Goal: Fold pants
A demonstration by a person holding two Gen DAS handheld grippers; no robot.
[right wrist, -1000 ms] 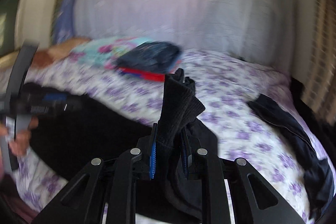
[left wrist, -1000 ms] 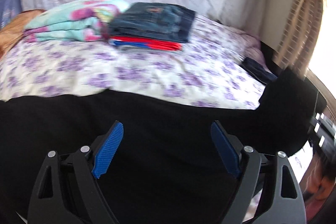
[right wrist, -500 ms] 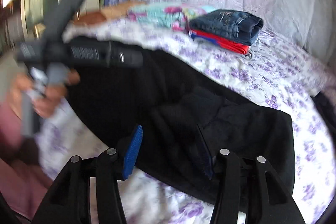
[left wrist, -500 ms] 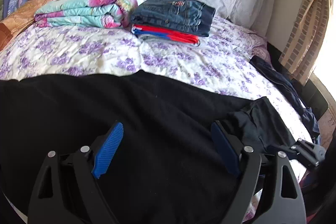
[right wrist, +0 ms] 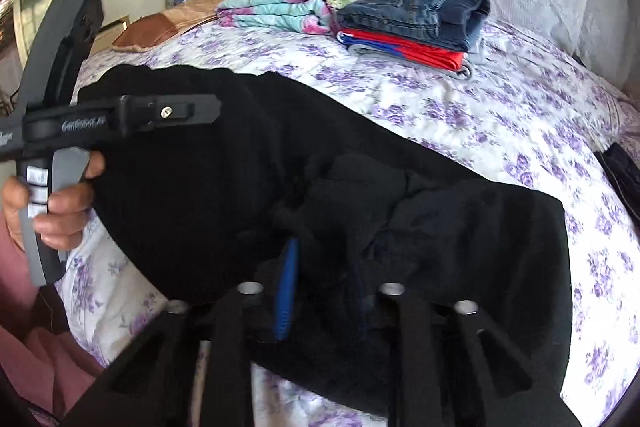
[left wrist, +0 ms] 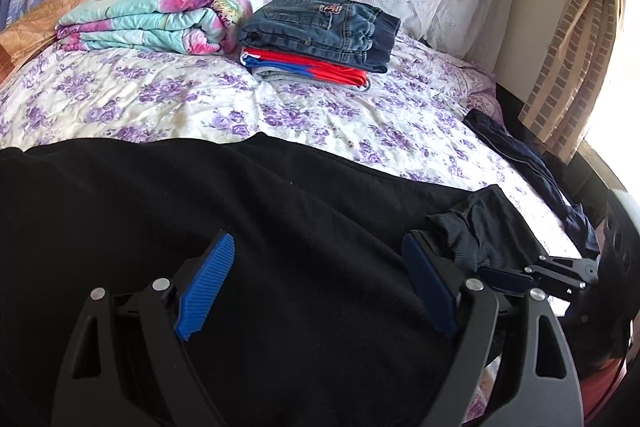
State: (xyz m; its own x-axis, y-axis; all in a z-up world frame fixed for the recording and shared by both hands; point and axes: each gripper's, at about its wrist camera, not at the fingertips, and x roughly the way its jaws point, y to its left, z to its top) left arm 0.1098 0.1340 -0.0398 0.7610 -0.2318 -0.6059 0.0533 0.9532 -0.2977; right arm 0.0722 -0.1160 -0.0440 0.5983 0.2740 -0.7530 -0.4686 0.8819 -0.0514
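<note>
The bed (left wrist: 168,99), covered in a white sheet printed with purple flowers, carries everything; across its near edge lie the black knit pants (left wrist: 248,227), spread flat from nine o'clock towards three o'clock in the left wrist view, with a bunched ribbed cuff or hem (left wrist: 460,235) heaped on top at about four o'clock. The fabric looks soft, limp and fairly thick, so it should drape and sag when lifted, grip well on ribbed pads and wrinkle easily; an edge or the ribbed band looks the surest hold. At twelve o'clock sit a folded floral blanket (left wrist: 160,19) and folded blue jeans (left wrist: 324,27) on red cloth (left wrist: 312,69). The left gripper (left wrist: 316,291) hangs over the pants with jaws wide and nothing between them. The right gripper (right wrist: 328,291) sits low in the heap, jaws narrowed, though whether they pinch cloth cannot be told.
</note>
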